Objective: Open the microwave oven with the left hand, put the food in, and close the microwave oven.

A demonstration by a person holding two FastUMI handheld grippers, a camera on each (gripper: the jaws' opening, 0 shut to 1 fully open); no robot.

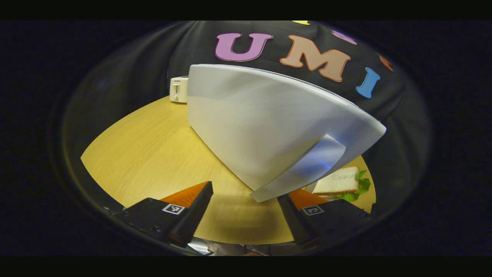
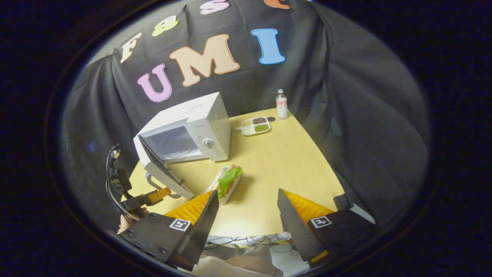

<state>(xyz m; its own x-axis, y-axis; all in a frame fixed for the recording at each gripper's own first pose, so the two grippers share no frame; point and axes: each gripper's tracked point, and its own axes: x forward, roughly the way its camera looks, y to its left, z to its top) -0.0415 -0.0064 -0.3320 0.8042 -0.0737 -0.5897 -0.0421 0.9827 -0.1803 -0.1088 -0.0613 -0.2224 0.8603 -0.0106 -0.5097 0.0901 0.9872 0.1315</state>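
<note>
Standing open: microwave door (image 2: 163,169) | sandwich (image 2: 227,181) beside | both grippers' fingers spread, empty

Left close at door (image 1: 276,123) — right high, overlooking.

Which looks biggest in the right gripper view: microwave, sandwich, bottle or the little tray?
1. microwave, by far
2. sandwich
3. tray
4. bottle
The tray and bottle look close in size, and both sit farther from the camera, so their order is unsure.
</note>
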